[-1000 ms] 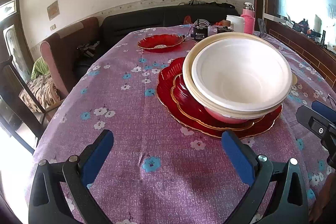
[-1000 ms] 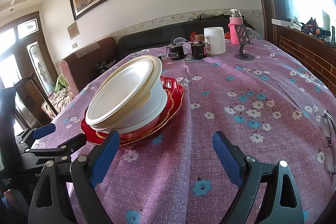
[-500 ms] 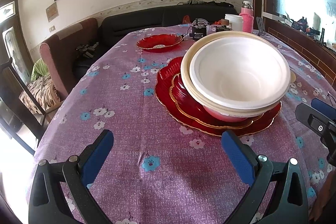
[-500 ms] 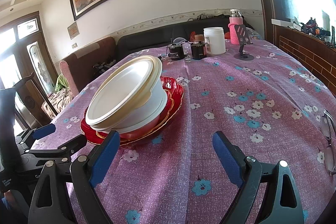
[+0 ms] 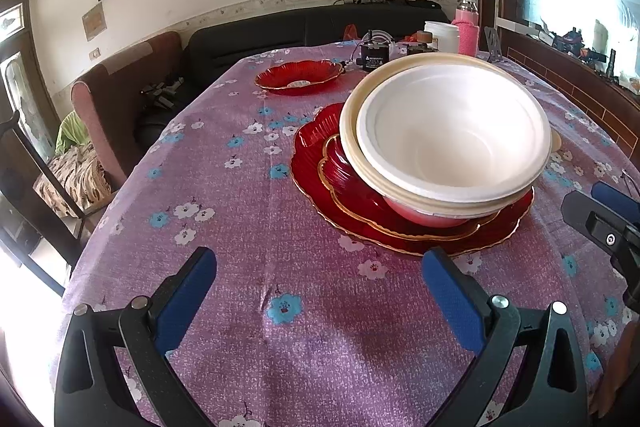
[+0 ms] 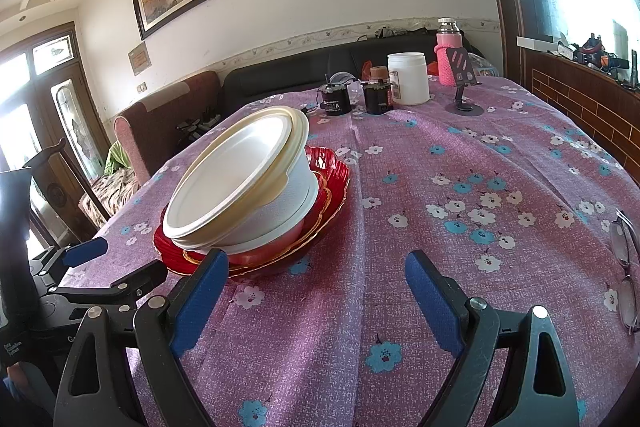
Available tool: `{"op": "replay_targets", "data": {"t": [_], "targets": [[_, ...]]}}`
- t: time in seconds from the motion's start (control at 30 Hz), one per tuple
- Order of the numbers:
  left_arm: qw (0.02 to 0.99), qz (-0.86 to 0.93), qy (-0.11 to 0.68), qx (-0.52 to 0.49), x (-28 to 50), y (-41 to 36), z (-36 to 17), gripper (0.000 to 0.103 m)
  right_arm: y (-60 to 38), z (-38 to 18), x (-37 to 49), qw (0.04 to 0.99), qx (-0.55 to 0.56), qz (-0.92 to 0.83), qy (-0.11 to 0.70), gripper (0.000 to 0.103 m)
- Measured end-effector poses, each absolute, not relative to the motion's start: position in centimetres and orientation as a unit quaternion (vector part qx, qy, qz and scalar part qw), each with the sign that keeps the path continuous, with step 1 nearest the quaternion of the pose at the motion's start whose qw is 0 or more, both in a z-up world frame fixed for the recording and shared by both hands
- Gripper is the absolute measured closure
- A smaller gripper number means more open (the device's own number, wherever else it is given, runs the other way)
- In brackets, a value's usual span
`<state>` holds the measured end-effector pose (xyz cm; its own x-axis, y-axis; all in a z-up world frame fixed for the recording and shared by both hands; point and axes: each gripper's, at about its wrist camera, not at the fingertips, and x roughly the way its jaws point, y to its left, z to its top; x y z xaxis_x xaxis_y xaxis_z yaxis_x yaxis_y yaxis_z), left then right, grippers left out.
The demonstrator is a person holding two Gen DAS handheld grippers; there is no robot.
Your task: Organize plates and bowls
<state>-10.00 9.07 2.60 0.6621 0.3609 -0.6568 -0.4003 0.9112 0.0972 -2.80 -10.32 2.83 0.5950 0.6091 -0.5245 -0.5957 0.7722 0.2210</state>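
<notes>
A stack sits mid-table: a white foam bowl nested in a cream-rimmed bowl, tilted, on a small red gold-rimmed plate and a large red plate. The stack also shows in the right wrist view, with the white bowl on the red plates. A separate red dish lies farther back. My left gripper is open and empty, just short of the stack. My right gripper is open and empty, to the right of the stack.
The table has a purple flowered cloth. At the far end stand a white jar, a pink bottle, two small black devices and a phone stand. Glasses lie at the right edge. A sofa and armchair lie beyond.
The left wrist view has shifted slightly; the stack sits a little farther left in it. The right gripper has barely moved. Both grippers stay open.
</notes>
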Motion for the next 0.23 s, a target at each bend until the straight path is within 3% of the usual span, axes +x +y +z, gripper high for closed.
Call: {"op": "replay_targets", "data": {"t": [0.23], "targets": [[0.905,0.205,0.373,-0.02,-9.78,9.17,2.14,0.0,-10.32,2.82,-2.82,0.893,0.011,0.337,0.298,0.01]]}}
